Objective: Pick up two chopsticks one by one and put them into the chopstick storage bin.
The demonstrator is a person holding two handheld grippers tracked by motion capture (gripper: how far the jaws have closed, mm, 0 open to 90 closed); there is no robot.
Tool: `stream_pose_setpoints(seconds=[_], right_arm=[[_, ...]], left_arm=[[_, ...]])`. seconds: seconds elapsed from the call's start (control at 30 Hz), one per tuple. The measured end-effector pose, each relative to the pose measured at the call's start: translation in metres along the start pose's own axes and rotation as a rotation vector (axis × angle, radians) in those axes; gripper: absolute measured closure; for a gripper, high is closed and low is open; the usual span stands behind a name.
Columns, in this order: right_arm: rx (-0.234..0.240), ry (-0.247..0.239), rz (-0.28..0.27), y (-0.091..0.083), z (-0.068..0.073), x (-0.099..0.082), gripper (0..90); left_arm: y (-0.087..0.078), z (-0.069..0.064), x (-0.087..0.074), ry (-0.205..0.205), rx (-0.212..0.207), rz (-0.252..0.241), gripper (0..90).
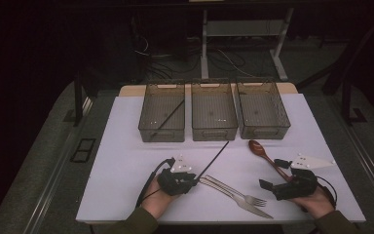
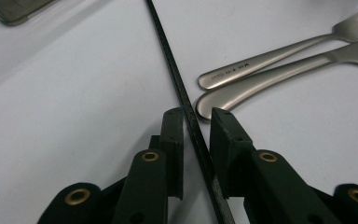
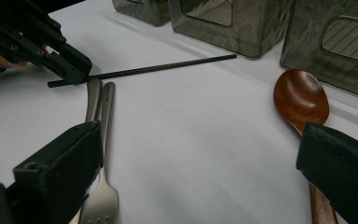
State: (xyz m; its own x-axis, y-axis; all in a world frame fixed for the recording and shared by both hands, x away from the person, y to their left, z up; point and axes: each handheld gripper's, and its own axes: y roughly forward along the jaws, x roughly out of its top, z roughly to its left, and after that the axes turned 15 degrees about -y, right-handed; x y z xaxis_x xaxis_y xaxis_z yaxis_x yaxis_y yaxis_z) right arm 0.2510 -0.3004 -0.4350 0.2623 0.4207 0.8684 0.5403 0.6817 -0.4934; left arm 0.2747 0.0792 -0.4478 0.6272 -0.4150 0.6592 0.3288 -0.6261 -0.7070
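Judging by its look, the black chopstick point(image 2: 182, 88) lying on the bench point(image 1: 126, 146) is light, stiff and slick, so take it near its end, where your left claw point(image 2: 196, 116) straddles it, narrowed but with a gap showing beside each pad. Your right claw point(image 3: 191, 154) gapes empty. Counted: two chopsticks, one already in the left bin point(image 1: 161, 118) of three, plus one fork point(image 1: 238, 192), one knife point(image 1: 253, 208), one wooden spoon point(image 1: 263, 152).

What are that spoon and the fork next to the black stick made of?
The spoon looks like wood with a glossy reddish-brown finish, judging by its warm sheen. The fork looks like brushed stainless steel: grey, matte shine, a stamped mark on the handle.
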Motion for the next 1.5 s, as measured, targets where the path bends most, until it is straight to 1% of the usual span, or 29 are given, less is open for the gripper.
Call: stream_pose_setpoints(seconds=[0.07, 0.23, 0.3, 0.4, 0.5, 0.7, 0.8, 0.9, 0.97, 1.07, 1.3, 1.33, 1.4, 1.5], right_arm=[[-0.001, 0.001, 0.000, 0.0000, -0.0001, 0.0000, 1.0], [-0.001, 0.000, 0.000, 0.0001, -0.0001, 0.0000, 1.0], [-0.001, 0.000, 0.000, 0.0000, 0.0000, 0.0001, 1.0], [-0.001, 0.000, 0.000, 0.0000, -0.0001, 0.0001, 1.0], [-0.002, -0.001, 0.000, 0.0003, 0.0000, 0.0001, 1.0], [-0.003, -0.002, 0.000, 0.0006, 0.0002, 0.0002, 1.0], [-0.002, -0.002, 0.000, 0.0004, 0.0004, 0.0004, 1.0], [-0.002, -0.001, -0.001, 0.0002, 0.0002, 0.0004, 1.0], [-0.001, -0.001, -0.001, 0.0001, 0.0001, 0.0004, 1.0], [-0.001, -0.002, -0.002, 0.0000, 0.0003, 0.0005, 1.0], [0.000, -0.002, -0.004, -0.0001, 0.0005, 0.0006, 1.0], [0.000, -0.002, -0.003, -0.0001, 0.0005, 0.0006, 1.0], [0.000, -0.001, -0.004, -0.0002, 0.0004, 0.0006, 1.0], [0.001, -0.002, -0.004, -0.0004, 0.0006, 0.0007, 1.0]], left_arm=[[0.0004, -0.0008, 0.0000, 0.013, 0.013, 0.000, 75.7], [0.0007, -0.0006, 0.0008, 0.007, 0.028, 0.001, 81.2], [0.0008, -0.0003, 0.0012, 0.008, 0.034, 0.001, 81.6], [0.0011, 0.0003, 0.0015, 0.003, 0.035, 0.001, 81.8], [0.0014, 0.0008, 0.0007, -0.019, 0.031, -0.002, 81.5], [0.0016, -0.0023, 0.0006, -0.031, 0.059, -0.002, 82.8], [0.0015, -0.0008, 0.0012, -0.049, 0.053, -0.003, 84.6], [0.0016, -0.0009, 0.0017, -0.052, 0.055, -0.001, 85.0], [0.0018, -0.0009, 0.0020, -0.044, 0.059, -0.003, 85.1], [0.0018, -0.0004, 0.0023, -0.052, 0.055, -0.002, 85.2], [0.0012, 0.0019, 0.0036, -0.043, 0.050, 0.003, 85.4], [0.0015, 0.0021, 0.0036, -0.048, 0.046, -0.001, 85.5], [0.0003, 0.0031, 0.0044, -0.044, 0.052, -0.004, 85.4], [-0.0052, 0.0058, 0.0069, -0.031, 0.021, -0.027, 85.4]])
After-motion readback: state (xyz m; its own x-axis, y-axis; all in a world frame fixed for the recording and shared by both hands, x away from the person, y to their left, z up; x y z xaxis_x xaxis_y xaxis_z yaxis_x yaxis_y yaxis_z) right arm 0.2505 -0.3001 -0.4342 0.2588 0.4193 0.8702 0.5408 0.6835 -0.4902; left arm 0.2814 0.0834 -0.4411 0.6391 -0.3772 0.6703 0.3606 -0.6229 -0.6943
